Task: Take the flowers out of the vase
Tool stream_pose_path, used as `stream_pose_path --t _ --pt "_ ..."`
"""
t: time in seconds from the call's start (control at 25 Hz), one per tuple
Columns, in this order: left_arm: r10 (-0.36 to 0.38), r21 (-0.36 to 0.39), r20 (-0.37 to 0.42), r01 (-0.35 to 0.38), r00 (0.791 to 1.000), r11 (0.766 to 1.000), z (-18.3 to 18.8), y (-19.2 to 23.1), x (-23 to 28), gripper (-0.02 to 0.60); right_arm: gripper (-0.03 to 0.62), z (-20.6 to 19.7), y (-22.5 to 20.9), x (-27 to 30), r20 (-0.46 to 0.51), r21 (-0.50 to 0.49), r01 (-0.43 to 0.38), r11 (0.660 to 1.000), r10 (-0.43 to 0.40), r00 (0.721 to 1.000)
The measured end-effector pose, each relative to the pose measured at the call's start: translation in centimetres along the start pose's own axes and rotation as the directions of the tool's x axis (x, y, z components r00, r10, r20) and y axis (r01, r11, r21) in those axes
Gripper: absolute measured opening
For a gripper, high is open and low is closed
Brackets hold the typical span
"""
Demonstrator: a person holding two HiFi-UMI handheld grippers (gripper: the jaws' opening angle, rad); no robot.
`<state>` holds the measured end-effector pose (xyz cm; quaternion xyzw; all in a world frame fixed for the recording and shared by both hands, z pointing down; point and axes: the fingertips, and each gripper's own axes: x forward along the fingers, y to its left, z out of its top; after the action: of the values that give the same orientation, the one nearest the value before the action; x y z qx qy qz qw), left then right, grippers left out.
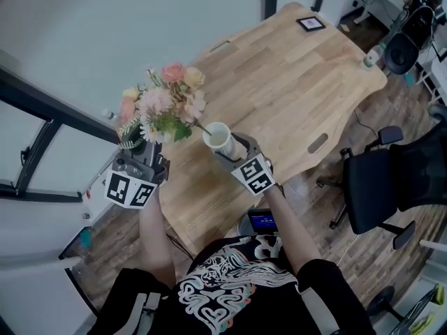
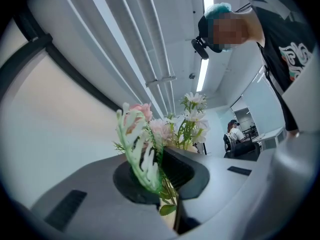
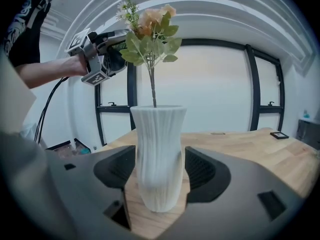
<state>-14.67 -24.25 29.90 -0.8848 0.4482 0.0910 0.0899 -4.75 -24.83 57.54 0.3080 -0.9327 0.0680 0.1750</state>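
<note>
**Left tool** (image 2: 166, 178): clenched on the stems of the flowers (image 1: 162, 103), low on the bunch. A pale fern frond and green leaves lie across the jaws. I hold the bunch in the air to the left of the vase (image 3: 159, 154), with the blooms leaning away to the far left.

**Right tool** (image 3: 160, 176): grasping the white ribbed vase by its belly, one jaw on each side, at the near part of the wooden tabletop (image 1: 293, 82).

**Finding:** one thin stem (image 3: 152, 86) runs from the bunch down to the vase mouth. In the right gripper view its lower end appears to sit inside the rim, but the vase wall hides how much of it is in there. I judge the extraction part done, not complete.

**Recommended handling:**
- I should draw the left tool up along the line of that stem, not sideways. That way the end does not rake the rim or lever the vase over.
- My right tool should hold firm as the anchor, with the vase steady and its mouth facing the pull.
- The left grip needs no tightening, since thin stems would likely crush or kink under more pressure.
- Only when the stem end shows clear above the rim should I carry the bunch off to the left and lay it on bare tabletop, well apart from the vase.
</note>
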Motion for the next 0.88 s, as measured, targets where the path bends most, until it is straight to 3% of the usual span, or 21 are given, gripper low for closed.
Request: stream_pose_path --t 0.88 --pt "0.049 0.055 0.035 -0.05 0.998 0.997 3.9 0.4 -1.9 0.032 0.311 1.5 -0.2 -2.8 0.071 -0.032 0.026 0.999 -0.024 0.997"
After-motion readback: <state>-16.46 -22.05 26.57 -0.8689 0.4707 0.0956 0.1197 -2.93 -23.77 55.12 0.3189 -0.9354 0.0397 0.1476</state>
